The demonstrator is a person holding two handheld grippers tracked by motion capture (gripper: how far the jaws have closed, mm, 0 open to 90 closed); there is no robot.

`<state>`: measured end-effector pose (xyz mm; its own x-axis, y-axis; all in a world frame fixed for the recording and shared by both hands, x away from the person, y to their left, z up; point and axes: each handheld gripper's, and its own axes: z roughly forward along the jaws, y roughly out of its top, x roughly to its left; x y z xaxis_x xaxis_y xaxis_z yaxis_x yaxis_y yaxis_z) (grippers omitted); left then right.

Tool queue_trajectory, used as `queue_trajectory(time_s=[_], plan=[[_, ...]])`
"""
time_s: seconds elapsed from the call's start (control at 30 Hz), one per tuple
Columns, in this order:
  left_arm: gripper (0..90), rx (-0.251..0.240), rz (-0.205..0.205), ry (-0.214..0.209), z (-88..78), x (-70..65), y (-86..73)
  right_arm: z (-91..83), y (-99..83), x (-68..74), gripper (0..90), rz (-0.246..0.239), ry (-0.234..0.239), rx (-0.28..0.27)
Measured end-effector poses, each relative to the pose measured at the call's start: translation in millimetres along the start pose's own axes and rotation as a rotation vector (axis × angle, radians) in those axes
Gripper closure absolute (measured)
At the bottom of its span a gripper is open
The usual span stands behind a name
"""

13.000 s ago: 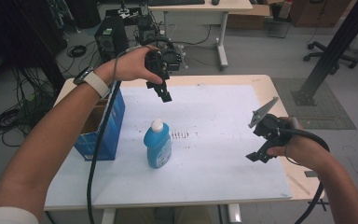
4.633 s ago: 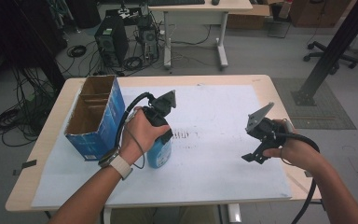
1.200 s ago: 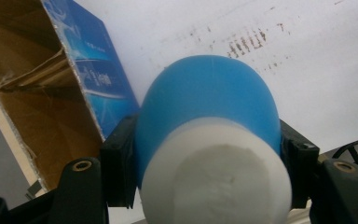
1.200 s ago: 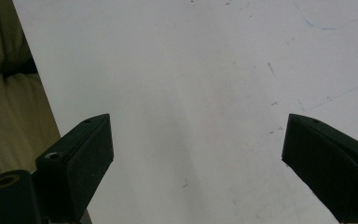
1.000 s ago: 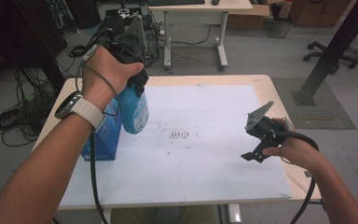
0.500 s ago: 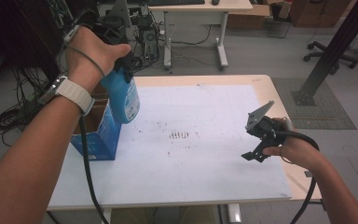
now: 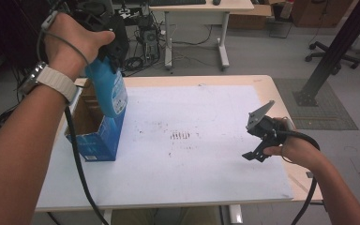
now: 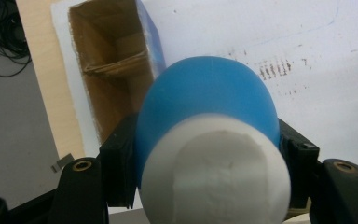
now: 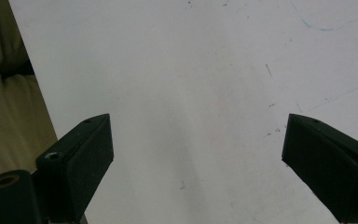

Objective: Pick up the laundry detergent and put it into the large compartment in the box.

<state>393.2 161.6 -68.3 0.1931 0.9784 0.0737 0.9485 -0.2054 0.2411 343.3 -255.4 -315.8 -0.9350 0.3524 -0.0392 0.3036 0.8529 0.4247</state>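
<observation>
While the left tool (image 8: 205,186) grips the blue bottle (image 7: 108,89) upright, the open box (image 7: 91,126) sits directly below; the right tool (image 9: 196,172) gapes wide, empty.

We see wooden table (image 7: 281,101); white sheet (image 7: 192,154) covers top, open blue carton (image 7: 96,136) stands on left.

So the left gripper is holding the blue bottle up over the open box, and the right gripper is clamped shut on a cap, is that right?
Not quite. The right gripper is open with nothing between its jaws, as the right gripper view shows. The rest holds: the left gripper grips the blue bottle above the open box.
</observation>
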Motion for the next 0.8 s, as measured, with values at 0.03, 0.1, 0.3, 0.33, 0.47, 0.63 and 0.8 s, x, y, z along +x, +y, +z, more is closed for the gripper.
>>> queue_trajectory(time_s=[0.03,0.1,0.3,0.33,0.47,0.63,0.8], plan=[[37.3,-0.002,-0.004,0.000,-1.2,1.9,0.0,0.0,0.2,-0.2,9.0,0.000,0.000,0.000],[37.3,-0.008,-0.010,0.000,-2.9,5.5,-0.3,0.4,0.7,-0.5,9.0,0.002,0.000,0.001],[37.3,-0.014,-0.031,0.010,-5.5,16.9,-0.9,1.4,2.3,-2.0,9.0,0.000,0.002,0.004],[37.3,-0.014,-0.034,0.012,-6.0,19.5,-1.0,1.4,2.3,-2.0,9.0,0.000,0.002,0.004],[37.3,-0.012,-0.044,0.027,-6.7,25.6,-1.4,1.5,2.9,-3.1,9.0,0.001,0.004,0.008],[37.3,-0.011,-0.061,0.045,-6.1,34.1,-2.1,1.9,4.1,-4.2,9.0,-0.002,0.004,0.012],[37.3,-0.014,-0.073,0.057,-4.0,40.7,-2.8,1.8,4.5,-5.0,9.0,0.002,0.004,0.013]])
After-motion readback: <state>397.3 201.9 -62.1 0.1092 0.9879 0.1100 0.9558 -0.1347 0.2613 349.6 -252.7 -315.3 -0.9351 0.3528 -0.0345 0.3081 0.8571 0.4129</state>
